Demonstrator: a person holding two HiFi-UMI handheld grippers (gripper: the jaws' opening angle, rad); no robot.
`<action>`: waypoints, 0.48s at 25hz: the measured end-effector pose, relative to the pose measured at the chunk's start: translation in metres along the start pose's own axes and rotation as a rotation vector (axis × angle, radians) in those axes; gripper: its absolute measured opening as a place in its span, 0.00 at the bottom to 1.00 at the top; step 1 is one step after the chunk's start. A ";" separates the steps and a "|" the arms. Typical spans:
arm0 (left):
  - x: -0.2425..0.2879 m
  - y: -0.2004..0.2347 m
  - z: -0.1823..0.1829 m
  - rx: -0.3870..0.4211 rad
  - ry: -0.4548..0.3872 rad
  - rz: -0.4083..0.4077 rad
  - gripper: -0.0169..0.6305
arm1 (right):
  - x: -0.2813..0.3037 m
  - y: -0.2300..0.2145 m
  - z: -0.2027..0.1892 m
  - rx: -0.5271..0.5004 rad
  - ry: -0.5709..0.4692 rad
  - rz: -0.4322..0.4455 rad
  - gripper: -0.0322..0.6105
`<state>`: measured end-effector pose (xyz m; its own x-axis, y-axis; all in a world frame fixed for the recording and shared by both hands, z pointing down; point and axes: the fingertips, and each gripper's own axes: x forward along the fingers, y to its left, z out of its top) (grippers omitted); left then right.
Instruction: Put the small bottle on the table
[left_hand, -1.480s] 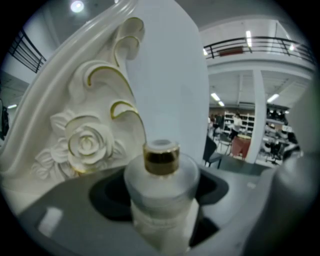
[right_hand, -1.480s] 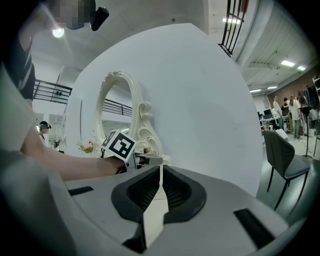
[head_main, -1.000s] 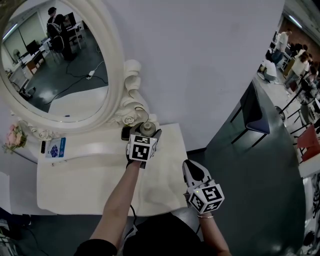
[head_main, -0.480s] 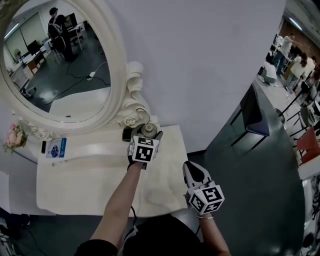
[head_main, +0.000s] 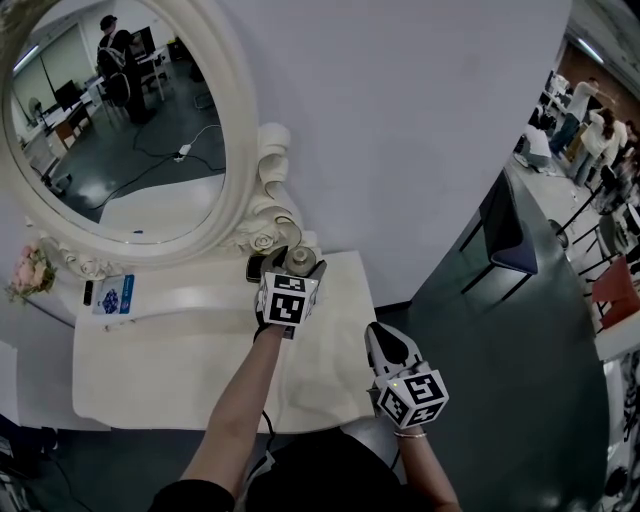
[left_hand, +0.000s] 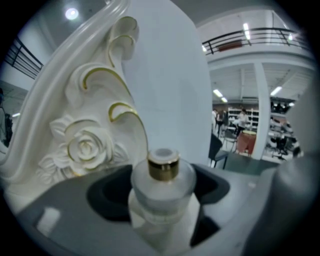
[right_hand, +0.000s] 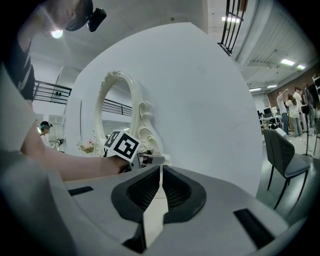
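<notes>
A: Where's the small bottle (left_hand: 162, 187)?

B: Close by, the right gripper (head_main: 386, 345) has its jaws pressed together, empty. Farther off, the left gripper (head_main: 290, 268) grips it in its jaws, at the back of the bench (head_main: 180, 370), beside the mirror frame (left_hand: 85, 147).

A: What could go wrong?

B: It could bump the frame, or tip over if let go tilted.

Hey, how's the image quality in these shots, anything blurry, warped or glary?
Left gripper view: the small bottle between the jaws is soft, too close to focus, while the carved rose behind is slightly sharper. Right gripper view: strong fisheye bend, dark corners, a ceiling lamp flaring. Head view: even light, the mirror reflects the room without glare.
</notes>
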<state>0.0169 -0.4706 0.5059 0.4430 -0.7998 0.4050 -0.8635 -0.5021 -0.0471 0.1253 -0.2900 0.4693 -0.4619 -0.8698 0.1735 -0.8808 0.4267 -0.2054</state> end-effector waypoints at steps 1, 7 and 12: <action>-0.002 0.001 0.001 -0.005 -0.004 0.002 0.58 | 0.000 0.001 0.000 0.000 -0.001 0.001 0.06; -0.031 0.006 0.002 -0.060 -0.035 0.003 0.57 | 0.001 0.010 0.002 0.003 -0.006 0.007 0.06; -0.063 0.011 -0.001 -0.095 -0.074 0.000 0.48 | 0.002 0.019 0.002 -0.001 -0.009 0.012 0.06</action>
<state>-0.0205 -0.4250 0.4810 0.4562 -0.8239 0.3362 -0.8811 -0.4712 0.0407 0.1077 -0.2841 0.4633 -0.4717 -0.8667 0.1621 -0.8751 0.4376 -0.2069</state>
